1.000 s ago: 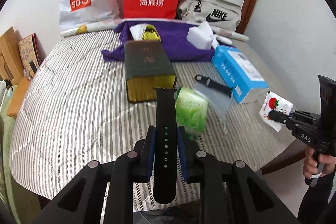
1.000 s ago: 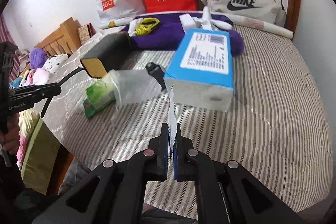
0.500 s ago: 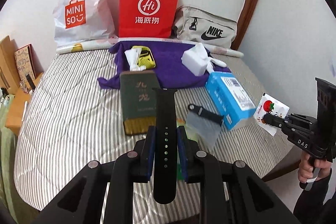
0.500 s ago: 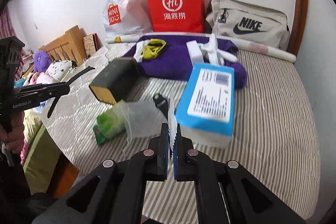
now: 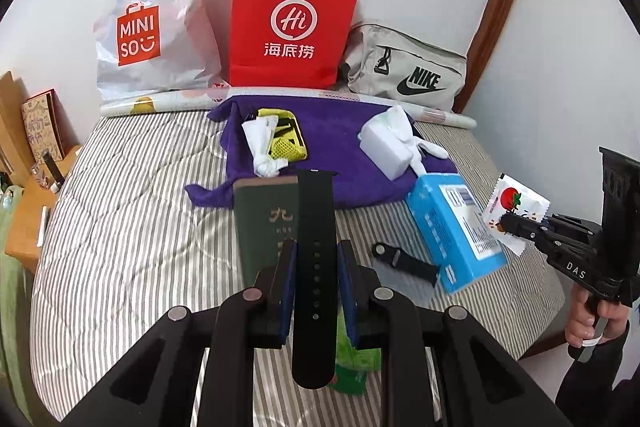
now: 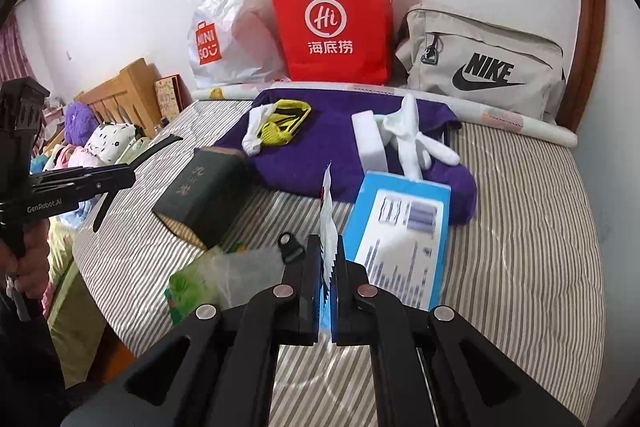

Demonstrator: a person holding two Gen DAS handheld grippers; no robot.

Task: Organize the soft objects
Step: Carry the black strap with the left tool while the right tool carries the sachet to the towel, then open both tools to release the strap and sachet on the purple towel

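Note:
My left gripper [image 5: 314,254] is shut on a black watch strap [image 5: 316,211] that stands up between its pads, held above the striped bed [image 5: 132,227]. My right gripper [image 6: 328,255] is shut on a white sachet [image 6: 327,211] seen edge-on; the left wrist view shows its tomato print, sachet [image 5: 514,209]. A purple cloth [image 5: 344,155] lies at the back with a white sock [image 5: 262,143], a yellow mesh pouch [image 5: 286,141], a white sponge block [image 5: 384,147] and a white glove [image 6: 412,135] on it.
On the bed lie a dark green box [image 5: 266,223], a blue tissue box [image 5: 456,227], a second black strap [image 5: 404,263] and a green packet [image 6: 192,283] in clear plastic. Miniso bag [image 5: 152,27], red paper bag [image 5: 292,27] and Nike bag [image 5: 408,75] line the wall.
Both grippers have risen and drawn back from the bed with the strap and the sachet still held. The objects on the bed look smaller and farther off.

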